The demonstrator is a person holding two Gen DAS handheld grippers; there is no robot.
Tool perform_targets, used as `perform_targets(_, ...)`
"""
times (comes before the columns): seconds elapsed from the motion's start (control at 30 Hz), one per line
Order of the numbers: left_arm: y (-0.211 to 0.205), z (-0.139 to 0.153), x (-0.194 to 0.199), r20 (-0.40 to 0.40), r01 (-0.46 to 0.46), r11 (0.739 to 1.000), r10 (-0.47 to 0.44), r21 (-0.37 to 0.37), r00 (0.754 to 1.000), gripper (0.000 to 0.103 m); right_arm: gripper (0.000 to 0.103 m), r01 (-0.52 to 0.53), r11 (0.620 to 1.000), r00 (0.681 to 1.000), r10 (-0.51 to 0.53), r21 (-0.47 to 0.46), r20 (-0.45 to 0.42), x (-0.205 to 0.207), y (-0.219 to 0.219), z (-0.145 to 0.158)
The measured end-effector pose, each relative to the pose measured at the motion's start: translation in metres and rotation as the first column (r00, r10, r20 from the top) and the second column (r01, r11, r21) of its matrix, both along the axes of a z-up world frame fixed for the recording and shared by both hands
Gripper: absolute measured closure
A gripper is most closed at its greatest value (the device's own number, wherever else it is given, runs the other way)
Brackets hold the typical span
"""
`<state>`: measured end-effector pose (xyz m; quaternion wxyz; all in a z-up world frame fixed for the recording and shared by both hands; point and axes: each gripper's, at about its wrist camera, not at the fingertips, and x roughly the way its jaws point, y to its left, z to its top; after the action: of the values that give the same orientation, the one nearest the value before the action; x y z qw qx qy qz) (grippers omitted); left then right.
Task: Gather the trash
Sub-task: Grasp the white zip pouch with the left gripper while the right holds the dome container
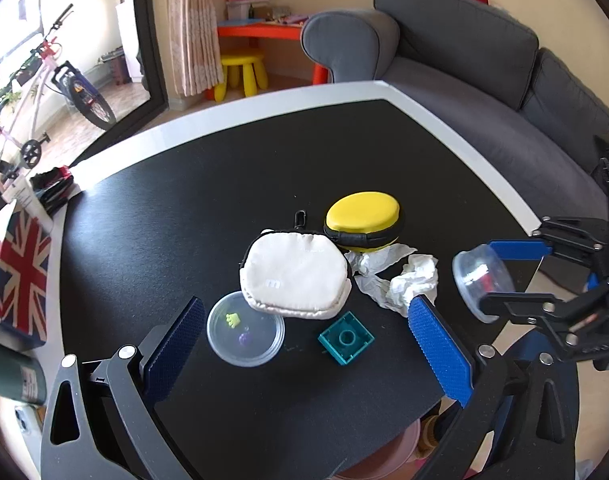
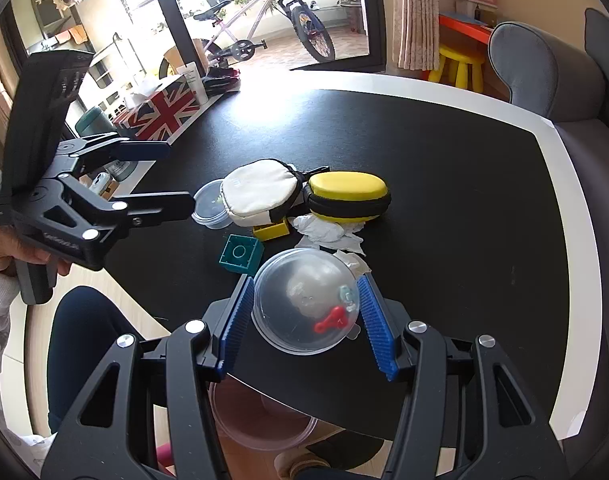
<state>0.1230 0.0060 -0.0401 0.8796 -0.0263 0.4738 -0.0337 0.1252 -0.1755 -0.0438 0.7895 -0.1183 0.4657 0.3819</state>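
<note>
My right gripper is shut on a clear plastic dome cup with a small red piece inside, held above the near edge of the black table. In the left wrist view the same cup hangs at the right in the right gripper. Crumpled white tissue lies beside a yellow round case. My left gripper stands open with nothing between its fingers, above a clear round tub and a teal brick.
A white pouch sits mid-table, with a yellow brick at its near side. A Union Jack box stands on the left edge. A pink bin sits on the floor below the near edge. A grey sofa runs along the far right.
</note>
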Motion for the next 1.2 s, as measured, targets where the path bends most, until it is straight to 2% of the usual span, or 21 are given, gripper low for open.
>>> perform_targets(0.2,-0.001,-0.026,0.030,-0.111,0.027,1.000,-0.027,-0.008,0.993,0.006,0.049,0.009,1.000,1.000,-0.009,0.003,-0.005,0.002,-0.003,-0.001)
perform_targets(0.3,0.002,-0.042,0.043,-0.174,0.008,1.000,-0.008,0.002,0.985,0.006,0.049,0.012,1.000,1.000,-0.012,0.004,-0.004,0.003,-0.005,-0.001)
perform_targets(0.43,0.005,-0.055,0.052,-0.222,-0.010,1.000,0.005,-0.025,0.975,0.006,0.049,0.016,1.000,1.000,-0.016,0.002,-0.005,0.004,-0.006,-0.001)
perform_targets(0.6,0.007,-0.054,0.052,-0.207,-0.022,0.999,0.016,-0.026,0.978,0.006,0.049,0.019,1.000,1.000,-0.019,-0.002,-0.007,0.006,-0.007,-0.003)
perform_targets(0.63,0.007,-0.054,0.051,-0.203,-0.019,0.999,0.014,-0.025,0.979,0.010,0.049,0.019,1.000,1.000,-0.019,-0.001,-0.008,0.006,-0.006,-0.003)
perform_targets(0.67,0.007,-0.053,0.052,-0.199,-0.019,1.000,0.014,-0.023,0.980,0.020,0.049,0.019,1.000,1.000,-0.019,-0.001,-0.008,0.006,-0.006,-0.004)
perform_targets(0.97,0.010,-0.042,0.046,-0.142,-0.031,0.999,0.026,-0.029,0.989,0.024,0.049,0.011,1.000,1.000,-0.011,0.003,-0.007,0.004,-0.002,-0.005)
perform_targets(1.2,0.011,-0.017,0.020,-0.071,-0.031,0.999,0.029,-0.021,0.997,0.024,0.049,0.005,1.000,1.000,-0.005,0.005,0.006,0.004,0.002,0.001)
